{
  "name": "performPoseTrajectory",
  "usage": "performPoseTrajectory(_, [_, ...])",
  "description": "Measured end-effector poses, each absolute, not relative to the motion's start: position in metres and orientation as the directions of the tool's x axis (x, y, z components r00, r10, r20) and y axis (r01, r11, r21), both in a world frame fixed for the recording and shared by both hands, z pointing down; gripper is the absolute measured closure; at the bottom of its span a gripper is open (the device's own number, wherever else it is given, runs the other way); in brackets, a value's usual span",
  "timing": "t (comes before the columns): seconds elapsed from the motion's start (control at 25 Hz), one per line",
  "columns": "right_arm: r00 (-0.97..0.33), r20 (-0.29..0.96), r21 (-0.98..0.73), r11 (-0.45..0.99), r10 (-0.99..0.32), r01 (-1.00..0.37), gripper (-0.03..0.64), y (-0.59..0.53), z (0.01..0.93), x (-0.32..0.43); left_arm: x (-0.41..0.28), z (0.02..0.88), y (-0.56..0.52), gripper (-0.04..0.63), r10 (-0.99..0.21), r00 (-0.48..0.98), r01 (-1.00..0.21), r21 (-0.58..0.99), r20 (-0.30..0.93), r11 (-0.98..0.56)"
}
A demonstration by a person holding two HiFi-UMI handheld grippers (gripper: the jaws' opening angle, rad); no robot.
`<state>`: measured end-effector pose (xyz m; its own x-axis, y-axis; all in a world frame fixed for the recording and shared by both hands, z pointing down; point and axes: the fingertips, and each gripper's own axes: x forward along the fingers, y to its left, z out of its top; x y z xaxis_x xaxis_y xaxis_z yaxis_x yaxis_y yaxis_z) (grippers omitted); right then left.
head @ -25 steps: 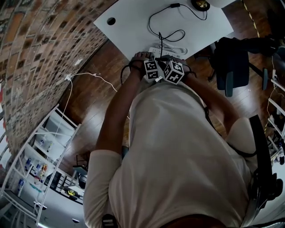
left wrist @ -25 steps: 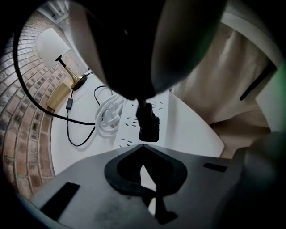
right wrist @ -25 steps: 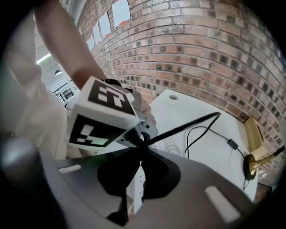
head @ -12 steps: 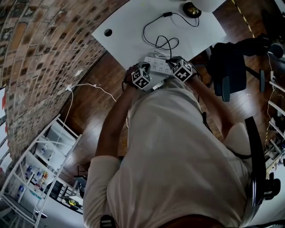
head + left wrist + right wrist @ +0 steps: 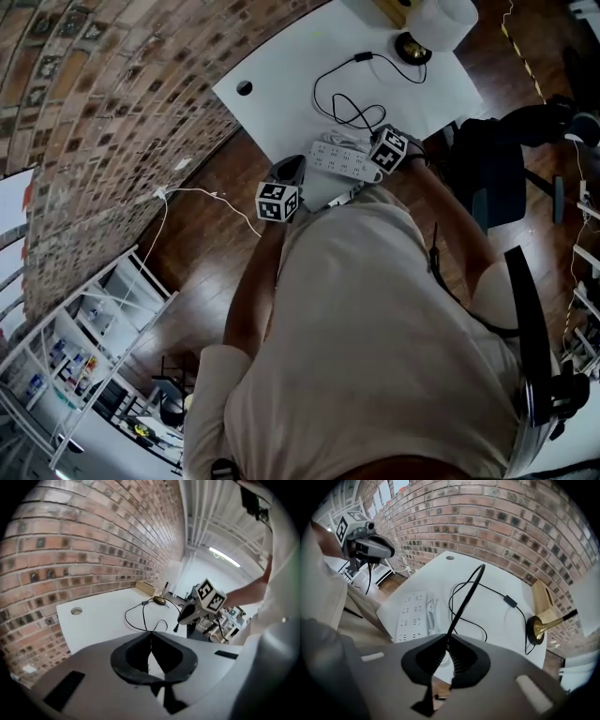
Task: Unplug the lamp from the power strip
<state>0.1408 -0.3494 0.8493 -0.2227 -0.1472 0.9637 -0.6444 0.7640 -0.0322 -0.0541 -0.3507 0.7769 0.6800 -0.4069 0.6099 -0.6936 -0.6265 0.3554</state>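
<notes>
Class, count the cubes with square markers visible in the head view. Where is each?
2. The left cube is by the near edge of the white desk; the right cube is at the right end of the power strip. None appears hidden.

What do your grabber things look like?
The left gripper and right gripper are grey with black jaws; the right's have just been opening, a black cord between them. Each carries a white cube with black square markers. The shirt is pale, short-sleeved.
</notes>
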Motion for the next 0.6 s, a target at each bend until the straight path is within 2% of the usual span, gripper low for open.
performPoseTrajectory(0.12, [-0.218, 0.967, -0.027, 0.803, -0.128, -0.595, 0.594, -0.353, 0.859, 0.13, -0.073, 0.779, -0.348, 0.592, -0.471, 0.641, -0.759, 0.406, 0.606, -0.509])
performPoseTrajectory(0.24, [-0.268, 0.954, -0.042, 0.822, -0.136, -0.568, 0.579, -0.364, 0.86, 0.115, -0.086, 0.774, -0.353, 0.592, -0.529, 0.609, -0.792, 0.415, 0.591, -0.448])
performPoseTrajectory(0.32, [-0.318, 0.935, -0.055, 0.819, -0.159, -0.572, 0.543, -0.37, 0.853, 0.106, -0.09, 0.756, -0.357, 0.592, -0.598, 0.6, -0.799, 0.428, 0.532, -0.422])
performPoseTrajectory(0.52, [-0.455, 0.869, -0.13, 0.797, -0.194, -0.589, 0.396, -0.36, 0.836, 0.088, -0.093, 0.717, -0.352, 0.592, -0.704, 0.566, -0.807, 0.461, 0.428, -0.369])
performPoseTrajectory(0.6, [-0.51, 0.833, -0.15, 0.8, -0.214, -0.581, 0.377, -0.36, 0.826, 0.081, -0.089, 0.709, -0.354, 0.592, -0.727, 0.557, -0.803, 0.483, 0.402, -0.349])
